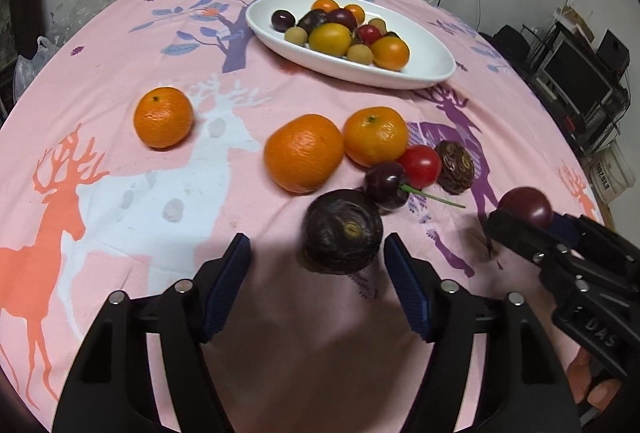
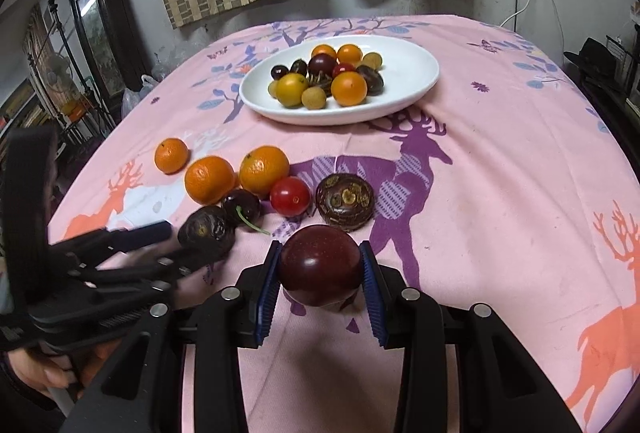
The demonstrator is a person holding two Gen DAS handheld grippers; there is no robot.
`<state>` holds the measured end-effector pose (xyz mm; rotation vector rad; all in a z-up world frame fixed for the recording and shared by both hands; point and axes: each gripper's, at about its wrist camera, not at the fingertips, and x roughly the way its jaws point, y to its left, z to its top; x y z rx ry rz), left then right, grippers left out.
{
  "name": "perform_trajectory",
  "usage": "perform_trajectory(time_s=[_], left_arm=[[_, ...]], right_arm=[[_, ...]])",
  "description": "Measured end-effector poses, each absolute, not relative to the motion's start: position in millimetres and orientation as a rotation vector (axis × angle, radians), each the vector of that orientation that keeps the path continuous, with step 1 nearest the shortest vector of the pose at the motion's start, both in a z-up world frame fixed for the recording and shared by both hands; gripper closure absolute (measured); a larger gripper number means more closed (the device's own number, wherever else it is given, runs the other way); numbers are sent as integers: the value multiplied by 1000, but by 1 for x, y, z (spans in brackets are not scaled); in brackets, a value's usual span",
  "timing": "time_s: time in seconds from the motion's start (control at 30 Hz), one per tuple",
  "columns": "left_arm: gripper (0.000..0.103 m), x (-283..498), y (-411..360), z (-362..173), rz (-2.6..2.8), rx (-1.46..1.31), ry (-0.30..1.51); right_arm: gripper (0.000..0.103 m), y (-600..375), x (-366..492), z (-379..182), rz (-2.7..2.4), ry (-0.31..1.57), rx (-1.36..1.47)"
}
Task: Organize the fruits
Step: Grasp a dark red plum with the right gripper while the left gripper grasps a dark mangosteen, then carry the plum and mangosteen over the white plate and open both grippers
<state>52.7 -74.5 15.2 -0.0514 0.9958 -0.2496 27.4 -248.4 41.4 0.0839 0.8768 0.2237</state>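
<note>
The right claw (image 2: pixel 320 273) is clamped on a dark red plum (image 2: pixel 320 265). Both blue pads press on its sides, one on each side, and the plum sits up off the pink cloth (image 2: pixel 500 213). The plum is round, so it has no long side to worry about.

The thing that matters most is where the white dish (image 2: pixel 416 89) lies from this claw. It is straight ahead and far off, at the back of the table, well apart from the plum. Many small fruits already sit in it. Between the claw and the dish lie a flat brown fruit (image 2: pixel 345 201) and a red tomato (image 2: pixel 290 196), just ahead of the plum. I think the plum has to go forward and over these to reach the dish.

The left claw (image 1: pixel 318 285) has its pads apart. A dark wrinkled fruit (image 1: pixel 342 231) lies just ahead of it, between the two tips, but the pads do not touch it. It rests on the cloth. A cherry (image 1: pixel 386 185) with a green stem lies just past it, so the claw should close with care.

Three oranges wait further ahead of the left claw: one big orange (image 1: pixel 304 153), one beside it (image 1: pixel 375 136) and one alone (image 1: pixel 163 117) off to the left. The right claw is the one ready to go to the dish.
</note>
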Motion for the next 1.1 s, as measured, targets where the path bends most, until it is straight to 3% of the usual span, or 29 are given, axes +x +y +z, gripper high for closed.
perform_trajectory(time_s=[0.07, 0.13, 0.17, 0.63, 0.83, 1.1], left_arm=[[43, 53, -85, 14, -220, 4, 982], [59, 53, -95, 13, -222, 49, 965], [61, 53, -97, 14, -223, 59, 963], [62, 50, -91, 76, -328, 4, 884], [62, 104, -100, 104, -310, 14, 828], [62, 191, -101, 87, -208, -42, 870]], right_arm=[[64, -251, 26, 45, 227, 868, 96], [64, -252, 25, 46, 228, 862, 102], [64, -253, 25, 47, 228, 861, 106], [64, -265, 19, 71, 265, 772, 239], [64, -270, 56, 97, 252, 726, 195], [64, -278, 147, 79, 186, 777, 171]])
